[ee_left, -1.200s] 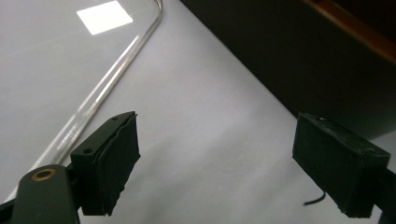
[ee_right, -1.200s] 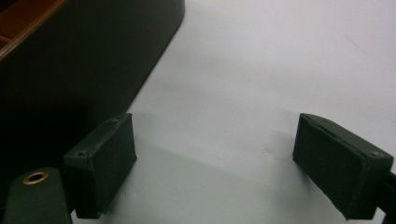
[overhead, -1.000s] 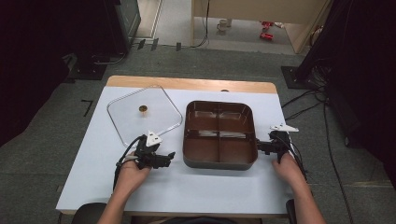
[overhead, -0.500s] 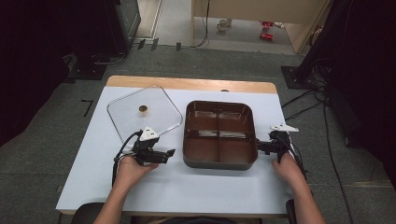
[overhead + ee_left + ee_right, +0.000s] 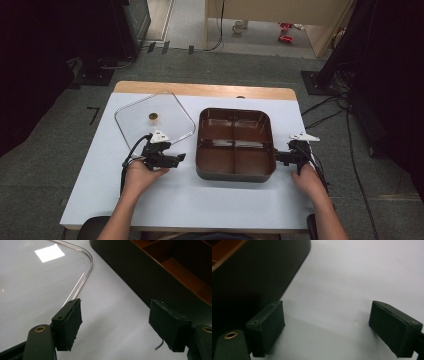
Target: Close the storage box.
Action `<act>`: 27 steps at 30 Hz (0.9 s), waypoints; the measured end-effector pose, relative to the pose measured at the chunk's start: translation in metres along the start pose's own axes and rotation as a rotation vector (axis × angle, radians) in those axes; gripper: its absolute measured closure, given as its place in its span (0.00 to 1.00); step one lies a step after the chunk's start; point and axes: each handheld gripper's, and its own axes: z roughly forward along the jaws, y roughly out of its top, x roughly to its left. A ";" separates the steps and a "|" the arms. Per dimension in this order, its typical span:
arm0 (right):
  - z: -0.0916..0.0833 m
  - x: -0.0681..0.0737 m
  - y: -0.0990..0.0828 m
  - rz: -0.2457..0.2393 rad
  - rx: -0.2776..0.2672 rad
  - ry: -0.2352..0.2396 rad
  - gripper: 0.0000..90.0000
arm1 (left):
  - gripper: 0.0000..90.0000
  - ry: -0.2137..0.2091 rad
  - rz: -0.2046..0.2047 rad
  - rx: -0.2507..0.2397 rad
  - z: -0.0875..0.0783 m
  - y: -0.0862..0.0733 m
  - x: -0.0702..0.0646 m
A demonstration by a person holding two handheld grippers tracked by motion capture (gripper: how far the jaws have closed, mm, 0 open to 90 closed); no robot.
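Observation:
A clear glass lid with a small gold knob lies flat on the left half of the white table. Beside it stands a dark brown pot split into several compartments. My left gripper sits between the lid's near right corner and the pot, pointing at the pot. Its jaws have just been closing, and they stand open with nothing between them. In the left gripper view, my left gripper frames bare table, with the lid to the left and the pot to the right. My right gripper is open by the pot's near right corner. In the right gripper view, my right gripper is empty beside the pot.
A strip of bare wood runs along the table's far edge. Cables lie on the grey floor to the right of the table. Dark equipment stands at the back left and back right. White tabletop stretches between the person's forearms at the near side.
My left gripper has crept a little away from the person, toward the lid's near edge. The right gripper, the lid and the pot have stayed where they were.

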 end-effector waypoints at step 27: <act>0.000 0.000 0.000 -0.004 -0.001 0.000 0.14 | 0.34 0.030 -0.019 0.038 0.010 0.046 0.041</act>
